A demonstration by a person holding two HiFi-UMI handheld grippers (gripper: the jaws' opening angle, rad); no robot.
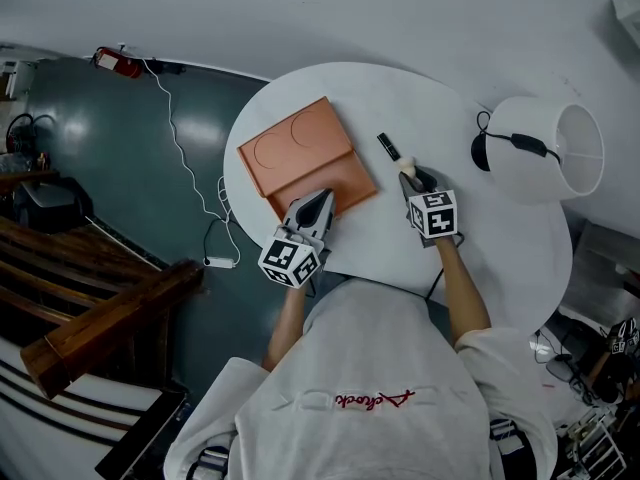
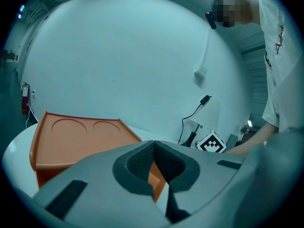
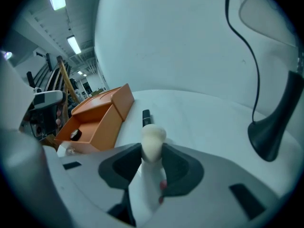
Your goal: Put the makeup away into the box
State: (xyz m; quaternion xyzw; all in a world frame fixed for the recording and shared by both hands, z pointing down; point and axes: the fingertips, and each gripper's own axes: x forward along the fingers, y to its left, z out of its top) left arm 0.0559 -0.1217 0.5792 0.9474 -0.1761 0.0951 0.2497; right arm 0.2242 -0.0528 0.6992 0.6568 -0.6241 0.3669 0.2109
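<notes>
Between pads of right gripper [image 3: 152,148]: white tube-shaped makeup piece [image 3: 153,136] with cream rounded head, clamped, head poking past tips. My worry: hold looks narrow and off-centre, so makeup piece may pivot or slip during carry and drop onto white round worktop [image 3: 204,118] short of target. Slim black makeup stick [image 3: 146,118] just ahead of tips, could get knocked. Open orange rectangular box [image 3: 95,122] ahead-left of right gripper, small dark round item [image 3: 75,135] inside. Left gripper [image 2: 153,148] closed, tips together, over box's near wall.
</notes>
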